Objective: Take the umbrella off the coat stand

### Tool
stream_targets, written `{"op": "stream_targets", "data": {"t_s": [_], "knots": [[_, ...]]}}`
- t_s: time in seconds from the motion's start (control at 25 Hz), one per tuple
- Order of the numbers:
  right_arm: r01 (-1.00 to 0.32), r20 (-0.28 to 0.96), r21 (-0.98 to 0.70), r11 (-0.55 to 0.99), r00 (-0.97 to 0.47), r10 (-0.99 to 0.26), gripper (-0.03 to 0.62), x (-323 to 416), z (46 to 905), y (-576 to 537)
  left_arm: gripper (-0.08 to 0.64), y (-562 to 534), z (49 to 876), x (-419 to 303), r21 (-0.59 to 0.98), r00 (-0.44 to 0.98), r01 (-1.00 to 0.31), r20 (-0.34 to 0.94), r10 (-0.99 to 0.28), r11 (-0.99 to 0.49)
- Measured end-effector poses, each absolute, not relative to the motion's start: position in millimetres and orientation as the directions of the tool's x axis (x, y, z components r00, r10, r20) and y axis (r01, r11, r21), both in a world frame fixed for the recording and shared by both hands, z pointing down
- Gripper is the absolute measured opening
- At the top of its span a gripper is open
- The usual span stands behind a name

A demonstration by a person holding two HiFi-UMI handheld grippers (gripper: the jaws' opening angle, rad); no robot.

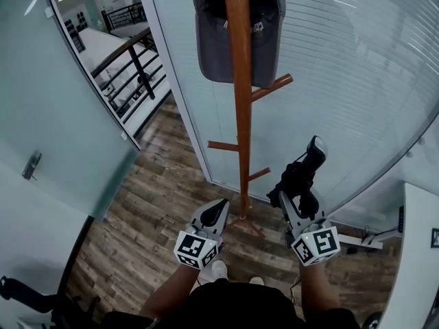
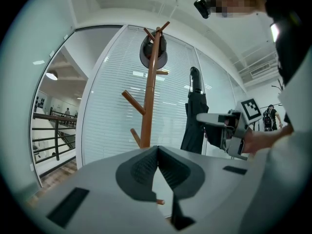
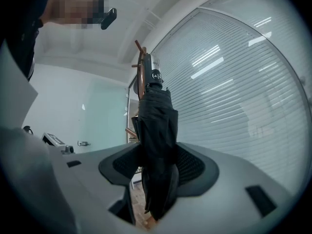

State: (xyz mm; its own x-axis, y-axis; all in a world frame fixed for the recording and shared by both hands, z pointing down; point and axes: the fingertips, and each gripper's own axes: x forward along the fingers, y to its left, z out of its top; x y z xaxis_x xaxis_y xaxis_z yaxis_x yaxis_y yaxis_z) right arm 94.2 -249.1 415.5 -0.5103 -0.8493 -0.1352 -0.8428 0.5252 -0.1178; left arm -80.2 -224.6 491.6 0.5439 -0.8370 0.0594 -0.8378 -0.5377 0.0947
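Observation:
The folded black umbrella (image 1: 302, 175) stands off the wooden coat stand (image 1: 241, 115), to its right, with its grey handle end pointing up. My right gripper (image 1: 291, 199) is shut on the umbrella's bundled fabric (image 3: 156, 130), which fills the space between the pads in the right gripper view. The left gripper view shows the umbrella (image 2: 195, 123) hanging upright to the right of the stand (image 2: 148, 106). My left gripper (image 1: 221, 208) hovers near the foot of the stand, shut with its pads (image 2: 146, 165) meeting and nothing held.
A dark cap (image 1: 214, 40) hangs at the top of the stand. Behind it runs a glass wall with white blinds (image 1: 357, 81). A frosted glass door (image 1: 41, 115) is at the left, a white desk (image 1: 420, 252) at the right edge, and a wood floor (image 1: 158, 204) below.

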Motion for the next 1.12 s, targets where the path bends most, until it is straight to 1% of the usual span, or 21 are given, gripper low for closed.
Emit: {"op": "stream_targets", "data": {"t_s": [0.36, 0.68, 0.84, 1.12], "knots": [[-0.825, -0.082, -0.142, 0.547, -0.541, -0.837, 0.224, 88, 450, -234, 0.012, -215, 493, -74, 0.097, 0.535, -0.843, 0.053, -0.843, -0.529], [-0.811, -0.088, -0.127, 0.571, -0.564, -0.821, 0.224, 79, 450, -229, 0.012, -210, 495, -80, 0.094, 0.517, -0.855, 0.059, -0.854, -0.511], [-0.801, -0.08, -0.157, 0.578, -0.573, -0.815, 0.224, 77, 452, -225, 0.012, -207, 499, -81, 0.103, 0.51, -0.858, 0.062, -0.858, -0.502], [-0.78, -0.066, -0.163, 0.604, -0.603, -0.795, 0.224, 70, 456, -224, 0.012, -203, 504, -72, 0.108, 0.529, -0.847, 0.068, -0.846, -0.521]]}}
